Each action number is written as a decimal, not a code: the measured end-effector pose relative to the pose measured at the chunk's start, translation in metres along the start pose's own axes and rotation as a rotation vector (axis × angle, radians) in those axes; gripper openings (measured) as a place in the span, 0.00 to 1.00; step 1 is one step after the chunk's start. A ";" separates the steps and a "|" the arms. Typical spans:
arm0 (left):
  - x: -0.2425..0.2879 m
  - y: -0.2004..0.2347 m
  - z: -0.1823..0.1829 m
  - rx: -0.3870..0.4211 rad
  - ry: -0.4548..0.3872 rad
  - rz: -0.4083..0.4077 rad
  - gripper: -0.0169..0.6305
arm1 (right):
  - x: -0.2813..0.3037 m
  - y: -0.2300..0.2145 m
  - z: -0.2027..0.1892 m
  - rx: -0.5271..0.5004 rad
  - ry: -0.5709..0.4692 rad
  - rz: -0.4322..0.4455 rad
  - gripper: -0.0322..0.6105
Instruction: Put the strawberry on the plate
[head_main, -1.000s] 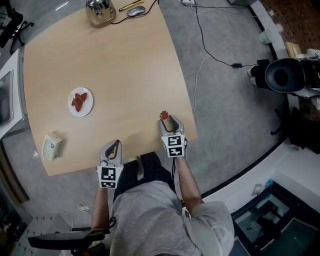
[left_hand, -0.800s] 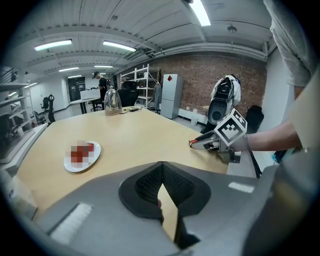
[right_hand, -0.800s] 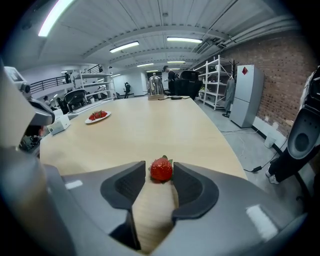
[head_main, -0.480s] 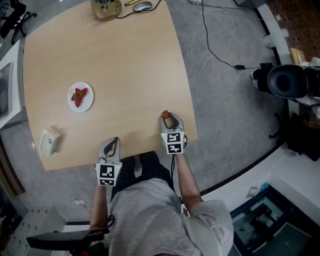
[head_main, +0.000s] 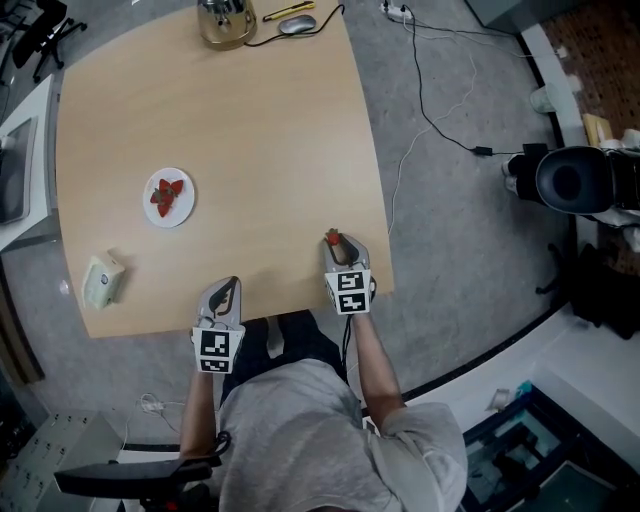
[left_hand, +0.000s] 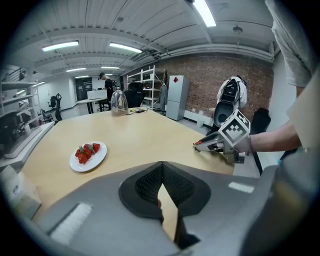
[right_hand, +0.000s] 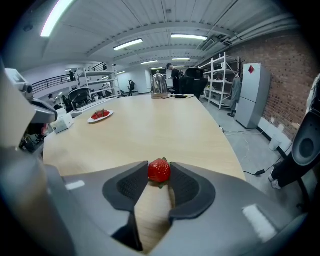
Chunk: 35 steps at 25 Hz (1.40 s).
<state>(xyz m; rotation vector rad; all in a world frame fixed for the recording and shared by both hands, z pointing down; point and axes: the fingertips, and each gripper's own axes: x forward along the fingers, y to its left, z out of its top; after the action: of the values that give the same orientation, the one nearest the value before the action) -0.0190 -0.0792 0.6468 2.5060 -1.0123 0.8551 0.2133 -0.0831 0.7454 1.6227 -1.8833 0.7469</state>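
Observation:
A red strawberry (right_hand: 159, 170) lies on the wooden table (head_main: 260, 140) near its front right corner, also visible from the head view as the strawberry (head_main: 331, 238). My right gripper (right_hand: 159, 173) has it between its tips; the jaws are closing and both pads touch its sides. From above, the right gripper (head_main: 337, 244) rests low on the table. The white plate (head_main: 150, 208) sits far to the left with several strawberries (head_main: 166, 195) on it; the left gripper view shows the plate (left_hand: 98, 159) ahead. My left gripper (head_main: 226, 292) is shut and empty at the front edge.
A small white box (head_main: 102, 281) lies near the front left corner. A metal kettle (head_main: 225, 20), a mouse (head_main: 297, 25) and a yellow pen (head_main: 290, 11) are at the far edge. Cables (head_main: 430, 95) and a black chair (head_main: 575, 180) are on the floor to the right.
The right gripper's jaws have narrowed around the strawberry, which stays in the same spot on the table. The left gripper has not moved.

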 end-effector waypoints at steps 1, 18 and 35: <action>0.000 0.002 0.001 -0.003 -0.001 0.008 0.06 | 0.001 0.001 0.002 -0.008 -0.003 0.006 0.27; -0.042 0.044 0.004 -0.095 -0.069 0.188 0.06 | -0.003 0.075 0.088 -0.180 -0.085 0.197 0.27; -0.099 0.133 -0.031 -0.240 -0.114 0.385 0.06 | 0.039 0.216 0.168 -0.377 -0.144 0.428 0.27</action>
<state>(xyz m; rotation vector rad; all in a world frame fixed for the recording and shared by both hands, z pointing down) -0.1826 -0.1062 0.6162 2.2130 -1.5694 0.6455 -0.0132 -0.2037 0.6419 1.0779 -2.3448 0.4043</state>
